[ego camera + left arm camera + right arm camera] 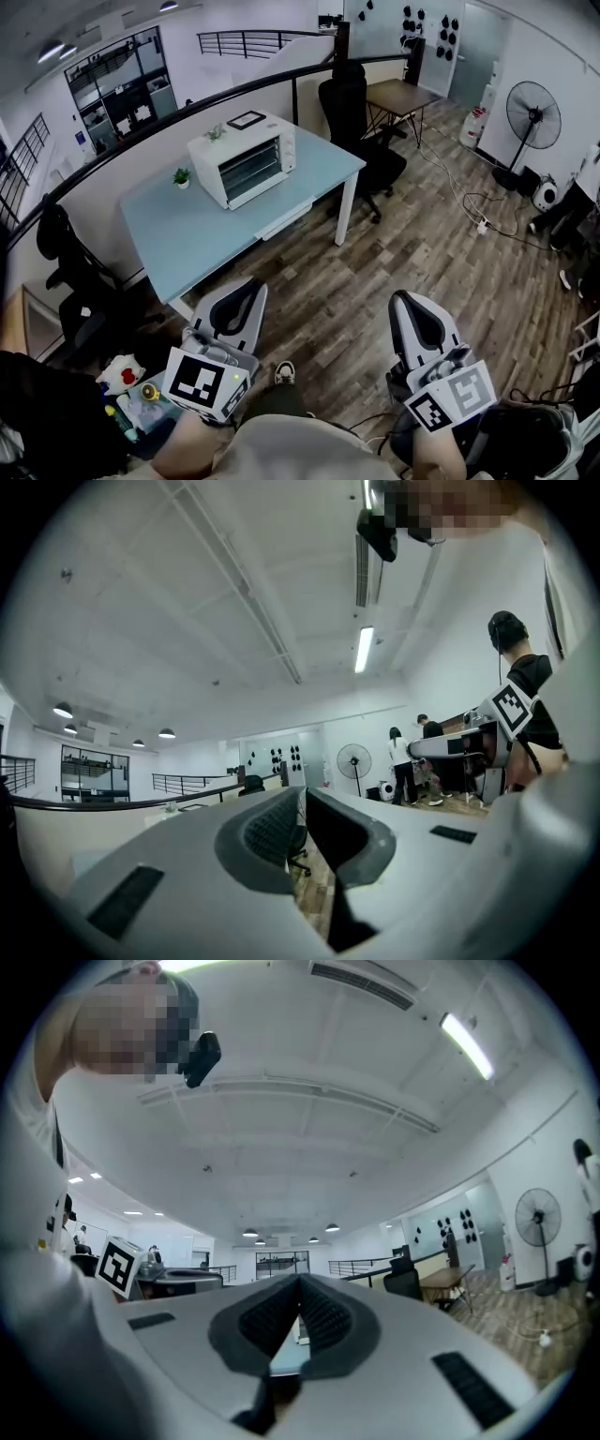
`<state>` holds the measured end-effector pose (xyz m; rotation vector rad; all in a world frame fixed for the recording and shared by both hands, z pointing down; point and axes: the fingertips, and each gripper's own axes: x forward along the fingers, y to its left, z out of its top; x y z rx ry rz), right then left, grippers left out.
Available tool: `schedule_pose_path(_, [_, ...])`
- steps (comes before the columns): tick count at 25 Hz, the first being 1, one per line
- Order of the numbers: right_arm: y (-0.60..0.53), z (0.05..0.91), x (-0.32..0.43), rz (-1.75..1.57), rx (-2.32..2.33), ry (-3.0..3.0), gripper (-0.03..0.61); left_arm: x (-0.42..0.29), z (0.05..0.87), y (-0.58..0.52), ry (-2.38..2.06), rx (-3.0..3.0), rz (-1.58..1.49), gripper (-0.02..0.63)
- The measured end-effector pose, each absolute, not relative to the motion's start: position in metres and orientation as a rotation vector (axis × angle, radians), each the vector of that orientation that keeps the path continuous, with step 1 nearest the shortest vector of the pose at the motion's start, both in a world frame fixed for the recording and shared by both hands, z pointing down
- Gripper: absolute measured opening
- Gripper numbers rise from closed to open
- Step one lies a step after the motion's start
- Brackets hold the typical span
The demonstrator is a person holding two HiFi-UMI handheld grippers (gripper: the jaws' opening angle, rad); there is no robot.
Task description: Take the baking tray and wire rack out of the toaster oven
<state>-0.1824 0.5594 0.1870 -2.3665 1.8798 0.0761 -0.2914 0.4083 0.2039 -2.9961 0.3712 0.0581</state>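
Presently no contact: oven closed, both grippers idle

Counter point(197, 234) stands well ahead across the wooden floor and carries the toaster oven point(246, 159), whose glass door is closed. The baking tray and wire rack are presumably inside; neither can be made out through the glass. Judgement: both are light, stiff, thin metal, likely slick. Pinch the tray at its front lip and the rack at its front bar, then draw each out level. Left gripper point(246, 287) and right gripper point(410, 302) are held low near the person's body, pointing roughly level, jaws pressed together on nothing.
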Motion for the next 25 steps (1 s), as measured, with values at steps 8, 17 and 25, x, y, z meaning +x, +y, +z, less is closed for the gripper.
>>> schedule_pose_path(8, [0.540, 0.197, -0.153, 0.089, -2.439, 1.806, 0.472, -0.276, 0.215, 0.369, 0.483, -3.069, 0.096, 0.433])
schedule_pose_path(17, [0.484, 0.216, -0.101, 0.003, -2.479, 1.796, 0.471, -0.230, 0.228, 0.315, 0.485, -3.049, 0.060, 0.431])
schedule_pose_path(25, [0.403, 0.225, -0.043, -0.091, -2.476, 1.784, 0.471, -0.177, 0.233, 0.230, 0.503, -3.088, 0.041, 0.431])
